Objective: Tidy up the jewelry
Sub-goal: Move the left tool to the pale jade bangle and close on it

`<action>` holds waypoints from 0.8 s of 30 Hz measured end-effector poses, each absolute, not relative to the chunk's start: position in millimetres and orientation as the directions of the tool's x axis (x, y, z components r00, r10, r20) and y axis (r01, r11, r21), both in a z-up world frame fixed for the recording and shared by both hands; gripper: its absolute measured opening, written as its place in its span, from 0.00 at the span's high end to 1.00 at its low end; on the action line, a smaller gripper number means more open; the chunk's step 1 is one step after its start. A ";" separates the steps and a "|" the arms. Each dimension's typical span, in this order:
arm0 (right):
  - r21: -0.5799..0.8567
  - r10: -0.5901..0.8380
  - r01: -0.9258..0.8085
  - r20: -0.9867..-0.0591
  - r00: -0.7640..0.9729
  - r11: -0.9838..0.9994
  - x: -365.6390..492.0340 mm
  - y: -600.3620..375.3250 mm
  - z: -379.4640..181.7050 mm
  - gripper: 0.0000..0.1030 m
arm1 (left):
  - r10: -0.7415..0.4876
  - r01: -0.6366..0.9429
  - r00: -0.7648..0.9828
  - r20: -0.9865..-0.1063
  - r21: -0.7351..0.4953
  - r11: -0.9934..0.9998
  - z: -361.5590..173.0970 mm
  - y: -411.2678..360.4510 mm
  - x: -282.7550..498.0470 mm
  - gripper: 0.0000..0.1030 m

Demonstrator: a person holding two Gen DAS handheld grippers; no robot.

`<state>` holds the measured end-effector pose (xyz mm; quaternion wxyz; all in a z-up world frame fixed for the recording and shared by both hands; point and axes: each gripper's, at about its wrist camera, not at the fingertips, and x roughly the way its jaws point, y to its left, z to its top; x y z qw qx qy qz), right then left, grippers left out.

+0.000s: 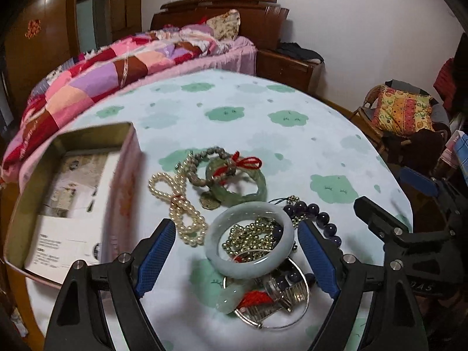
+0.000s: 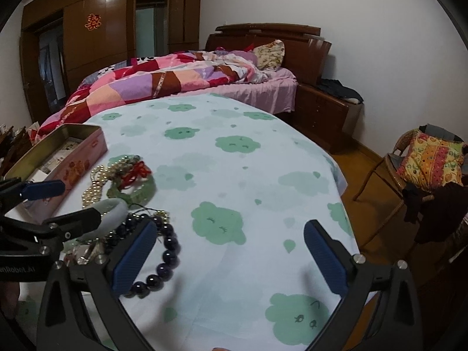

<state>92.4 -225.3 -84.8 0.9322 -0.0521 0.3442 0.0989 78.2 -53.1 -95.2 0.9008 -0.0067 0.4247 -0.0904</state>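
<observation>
Left gripper [image 1: 237, 251]: jaws spread wide, holding nothing, one on each side of the pale bangle [image 1: 250, 241].
Right gripper [image 2: 228, 257]: jaws wide apart, holding nothing, over the tablecloth [image 2: 248, 175] right of the bangle.
Pearl strand [image 1: 178, 204]: left of the bangle.
Dark bead bracelet [image 2: 163, 260]: just right of the bangle.
Tin box [image 1: 67, 193]: lid off, further left of the bangle.

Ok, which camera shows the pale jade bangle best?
The left wrist view: the pale bangle shows as a whole ring lying on the pile, between the open left hand-held gripper fingers. In the right wrist view, only an arc shows behind the left one's finger.
</observation>
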 end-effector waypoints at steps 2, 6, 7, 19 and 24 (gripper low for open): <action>-0.020 0.153 -0.219 -0.655 0.740 0.975 93.7 -226.4 -85.8 0.01 | -0.173 0.161 0.615 -0.769 -0.092 0.983 -99.6 -55.4 79.7 0.17; -0.017 0.154 -0.219 -0.660 0.736 0.976 95.5 -226.0 -88.6 0.01 | -0.177 0.165 0.580 -0.795 -0.099 0.981 -113.6 -57.8 88.4 0.17; -0.016 0.155 -0.220 -0.661 0.734 0.975 95.9 -225.8 -89.7 0.01 | -0.182 0.165 0.575 -0.798 -0.105 0.981 -115.3 -56.6 89.4 0.17; -0.024 0.156 -0.230 -0.666 0.729 0.973 94.5 -222.2 -93.8 0.01 | -0.259 0.205 0.628 -0.733 -0.165 0.965 -104.4 -44.3 77.7 0.85; -0.032 0.152 -0.231 -0.663 0.733 0.972 93.6 -219.5 -93.4 0.01 | -0.256 0.168 0.603 -0.755 -0.194 0.967 -115.9 -32.5 82.3 0.85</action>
